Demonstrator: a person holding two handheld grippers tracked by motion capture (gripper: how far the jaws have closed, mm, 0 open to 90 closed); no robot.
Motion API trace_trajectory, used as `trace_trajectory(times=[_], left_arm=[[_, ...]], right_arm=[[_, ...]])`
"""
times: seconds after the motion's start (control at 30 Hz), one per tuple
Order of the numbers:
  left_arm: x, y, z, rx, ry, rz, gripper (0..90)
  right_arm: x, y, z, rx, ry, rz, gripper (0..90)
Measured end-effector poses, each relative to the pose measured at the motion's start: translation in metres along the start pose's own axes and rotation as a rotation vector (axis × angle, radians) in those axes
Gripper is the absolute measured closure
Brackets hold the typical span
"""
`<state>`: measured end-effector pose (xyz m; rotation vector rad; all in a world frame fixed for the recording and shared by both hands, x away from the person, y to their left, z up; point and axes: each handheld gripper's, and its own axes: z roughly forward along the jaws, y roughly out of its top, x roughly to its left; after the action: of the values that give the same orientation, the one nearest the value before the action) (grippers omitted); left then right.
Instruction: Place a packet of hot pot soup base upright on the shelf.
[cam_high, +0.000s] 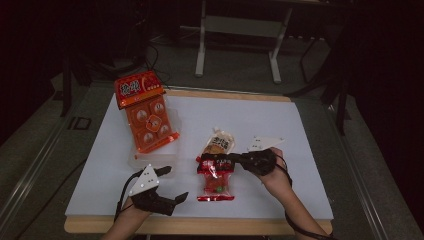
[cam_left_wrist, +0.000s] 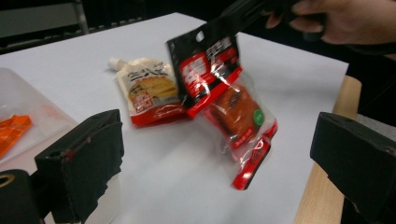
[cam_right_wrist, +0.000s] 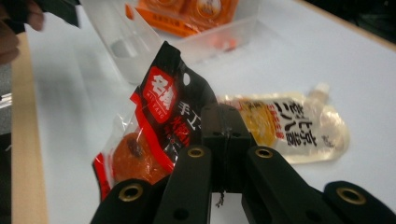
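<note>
The right hand-held gripper (cam_high: 209, 161) has its jaws clamped together on the black top edge of a red-and-black snack bag (cam_high: 216, 177). In the left gripper view the bag (cam_left_wrist: 223, 100) hangs tilted from that pinch, its lower end at or just above the counter (cam_high: 275, 190). Through its clear window an orange-brown snack (cam_right_wrist: 133, 158) shows inside, just below and to the side of the closed jaws in the right gripper view.

Just beyond the right hand-held gripper, on the far side of the bag, a pale spouted pouch (cam_high: 219, 142) with an orange picture lies flat on the counter, its corner tucked under the bag's black top.

The left hand-held gripper (cam_high: 172, 184) rests low near the counter's near edge with its jaws standing wide apart and nothing between them. Just ahead of it sits a clear plastic tub (cam_high: 145, 159). An orange blister pack (cam_high: 148, 117) of round sweets stands leaning in that tub, its printed header card rising above the rim, away from the person.
</note>
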<state>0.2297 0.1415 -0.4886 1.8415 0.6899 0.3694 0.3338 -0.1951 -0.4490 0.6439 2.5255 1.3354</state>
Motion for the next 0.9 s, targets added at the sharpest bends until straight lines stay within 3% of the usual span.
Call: trace_trajectory(times=[0.27,0.4,0.5,0.7,0.77,0.9], left_arm=[[0.001,0.004,0.004,0.008,-0.003,-0.011,3.3],[-0.001,0.007,0.008,0.006,-0.001,-0.001,3.8],[-0.004,0.011,0.011,0.013,0.012,0.033,4.0],[-0.005,0.019,0.018,-0.004,-0.041,0.049,7.2],[-0.005,0.02,0.019,-0.005,-0.045,0.052,13.7],[-0.005,0.025,0.027,0.001,-0.093,0.065,30.6]], right_arm=[[0.024,0.01,-0.018,-0.055,0.022,-0.067,90.0],[0.035,0.012,-0.024,-0.076,0.037,-0.094,90.0],[0.041,0.013,-0.027,-0.087,0.047,-0.108,90.0],[0.048,0.013,-0.032,-0.102,0.064,-0.131,90.0],[0.049,0.012,-0.034,-0.102,0.072,-0.131,90.0],[0.051,0.012,-0.036,-0.104,0.072,-0.135,90.0]])
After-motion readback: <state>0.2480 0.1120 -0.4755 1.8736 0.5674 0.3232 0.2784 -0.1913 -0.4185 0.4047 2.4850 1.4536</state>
